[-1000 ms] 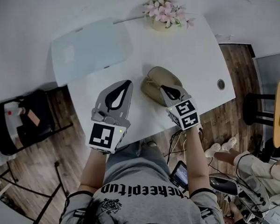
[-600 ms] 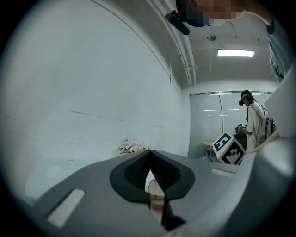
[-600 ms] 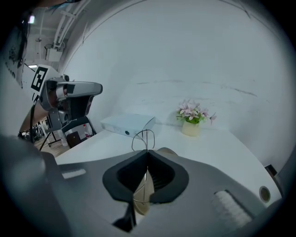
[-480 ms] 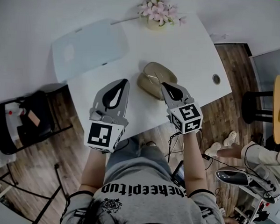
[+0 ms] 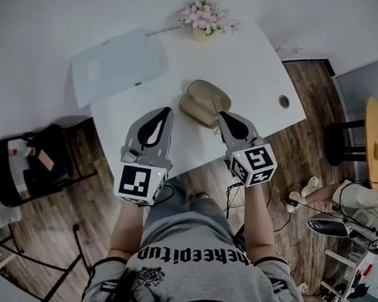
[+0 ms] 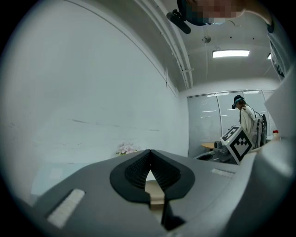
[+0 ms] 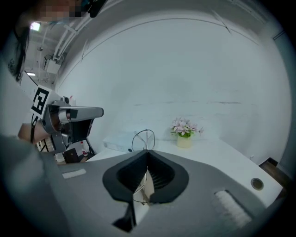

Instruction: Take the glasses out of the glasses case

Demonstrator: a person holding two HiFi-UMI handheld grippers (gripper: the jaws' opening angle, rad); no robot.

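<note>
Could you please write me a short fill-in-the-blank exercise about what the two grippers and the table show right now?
1. The right gripper is shut on the wire-rimmed ____.
2. The left gripper has its jaws ____ and holds nothing.
3. The flower pot on the white table holds ____ blossoms.
4. The tan glasses ____ lies on the table just ahead of the right gripper.

Missing words: glasses; shut; pink; case.
</note>
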